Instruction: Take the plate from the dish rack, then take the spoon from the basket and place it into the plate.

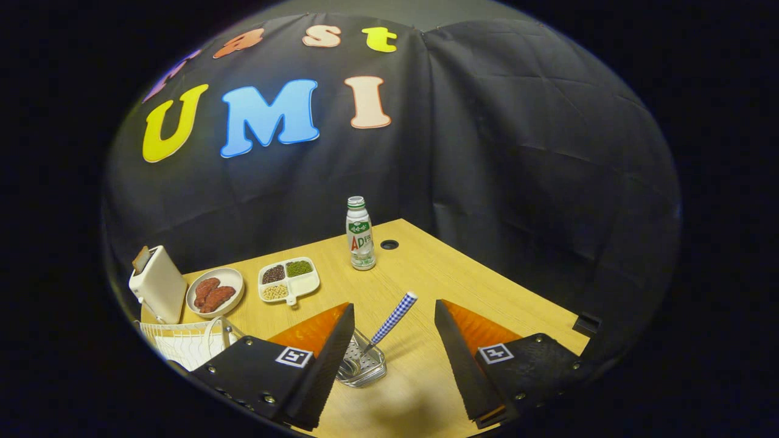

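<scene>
Gripper: the gripper [389, 340] is held above the wooden table [462, 286], its fingers spread wide apart and gripping nothing; bare tabletop is seen between them.
Spoon: the spoon [392, 318], with a checked handle, is stood in a small perforated metal basket [364, 364], bowl down, the handle leaning up and away toward the gap between the fingers. It is probably kept this way so the handle is offered for a pinch from above.
Basket: it is set just beside the inner edge of the left finger, partly hidden by it.
Plate: no empty plate can be made out; whether it has been taken from the rack cannot be told.
Dish rack: a white wire rack [182, 344] is seen beyond the left finger's base, near the table's edge; its contents cannot be told.
Other things: a white toaster [158, 283], a round dish of reddish food [214, 292], a divided tray of beans [288, 280] and a bottle [360, 234] are ranged further back, well apart from the fingers.
Judgement: the wide opening suggests an approach is being lined up; the spoon handle is thin and tilted, so it could slip or tip the light basket if caught off-centre.
</scene>
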Demonstrator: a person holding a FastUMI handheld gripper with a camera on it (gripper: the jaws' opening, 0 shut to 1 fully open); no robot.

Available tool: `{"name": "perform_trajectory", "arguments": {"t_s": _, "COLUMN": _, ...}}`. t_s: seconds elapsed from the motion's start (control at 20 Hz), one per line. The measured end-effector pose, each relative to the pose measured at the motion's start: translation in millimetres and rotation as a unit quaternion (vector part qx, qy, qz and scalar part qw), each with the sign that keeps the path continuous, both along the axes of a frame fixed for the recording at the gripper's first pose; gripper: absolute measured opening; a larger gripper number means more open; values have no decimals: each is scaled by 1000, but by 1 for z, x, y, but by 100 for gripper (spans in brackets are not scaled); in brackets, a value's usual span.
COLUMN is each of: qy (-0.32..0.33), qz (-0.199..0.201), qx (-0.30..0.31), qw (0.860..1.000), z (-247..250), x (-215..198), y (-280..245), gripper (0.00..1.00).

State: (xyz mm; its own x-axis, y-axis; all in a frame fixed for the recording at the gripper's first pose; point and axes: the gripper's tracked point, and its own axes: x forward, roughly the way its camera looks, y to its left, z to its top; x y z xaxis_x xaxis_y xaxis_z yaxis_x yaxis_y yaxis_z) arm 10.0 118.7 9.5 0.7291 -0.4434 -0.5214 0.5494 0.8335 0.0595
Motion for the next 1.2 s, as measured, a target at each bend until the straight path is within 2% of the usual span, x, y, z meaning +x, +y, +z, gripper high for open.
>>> {"name": "perform_trajectory", "arguments": {"t_s": 0.2, "qy": 10, "qz": -36, "qx": 39, "qw": 999, "z": -26, "x": 16, "y": -12, "gripper": 84}}
{"name": "perform_trajectory", "arguments": {"t_s": 0.5, "qy": 26, "qz": -33, "qx": 85, "qw": 995, "z": -60, "x": 39, "y": -12, "gripper": 78}}
{"name": "perform_trajectory", "arguments": {"t_s": 0.55, "qy": 32, "qz": -33, "qx": 91, "qw": 995, "z": -64, "x": 41, "y": -11, "gripper": 68}}
{"name": "perform_trajectory", "arguments": {"t_s": 0.6, "qy": 29, "qz": -23, "qx": 103, "qw": 994, "z": -68, "x": 45, "y": -7, "gripper": 67}}
{"name": "perform_trajectory", "arguments": {"t_s": 0.65, "qy": 24, "qz": -12, "qx": 115, "qw": 993, "z": -69, "x": 51, "y": -4, "gripper": 43}}
{"name": "perform_trajectory", "arguments": {"t_s": 0.75, "qy": 19, "qz": -3, "qx": 117, "qw": 993, "z": -65, "x": 54, "y": 2, "gripper": 20}}
{"name": "perform_trajectory", "arguments": {"t_s": 0.8, "qy": 11, "qz": 10, "qx": 121, "qw": 993, "z": -62, "x": 59, "y": 9, "gripper": 20}}
{"name": "perform_trajectory", "arguments": {"t_s": 0.85, "qy": 12, "qz": 14, "qx": 114, "qw": 993, "z": -61, "x": 59, "y": 11, "gripper": 13}}
{"name": "perform_trajectory", "arguments": {"t_s": 0.9, "qy": 9, "qz": 24, "qx": 113, "qw": 993, "z": -55, "x": 59, "y": 16, "gripper": 13}}
{"name": "perform_trajectory", "arguments": {"t_s": 0.95, "qy": 6, "qz": 31, "qx": 112, "qw": 993, "z": -54, "x": 65, "y": 19, "gripper": 4}}
{"name": "perform_trajectory", "arguments": {"t_s": 1.2, "qy": -13, "qz": 63, "qx": 80, "qw": 995, "z": -25, "x": 74, "y": 38, "gripper": 4}}
